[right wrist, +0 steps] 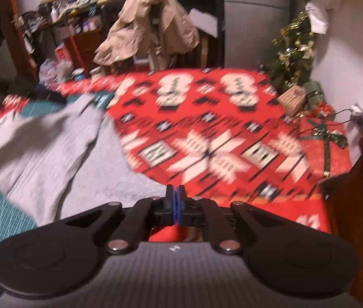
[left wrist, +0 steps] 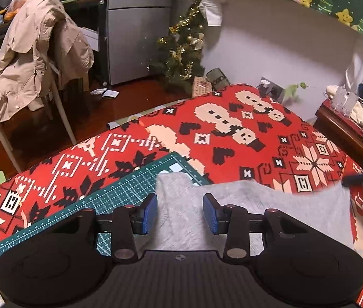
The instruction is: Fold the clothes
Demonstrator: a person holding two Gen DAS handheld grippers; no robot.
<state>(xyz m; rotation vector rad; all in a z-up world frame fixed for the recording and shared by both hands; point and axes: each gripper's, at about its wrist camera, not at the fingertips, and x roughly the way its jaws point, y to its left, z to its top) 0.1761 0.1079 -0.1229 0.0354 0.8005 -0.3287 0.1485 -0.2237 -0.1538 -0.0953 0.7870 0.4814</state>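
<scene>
A grey garment (left wrist: 258, 213) lies spread over a green cutting mat (left wrist: 120, 192) on a table covered with a red patterned cloth (left wrist: 232, 154). My left gripper (left wrist: 180, 211) hovers over the garment's left part, its blue pads (left wrist: 149, 213) well apart with nothing pinched between them. The right gripper (left wrist: 361, 179) shows as a dark blur at the garment's far right corner. In the right wrist view the right gripper (right wrist: 175, 195) is shut, and the edge of the grey garment (right wrist: 40, 148) runs right up to its closed pads. That view is motion-blurred.
A chair with a beige jacket (left wrist: 35, 59) stands left of the table, near a grey fridge (left wrist: 135, 25). A small Christmas tree (left wrist: 181, 51) and wrapped gifts (right wrist: 322, 148) sit beyond the far edge. A wooden side table (left wrist: 343, 125) with clutter stands at the right.
</scene>
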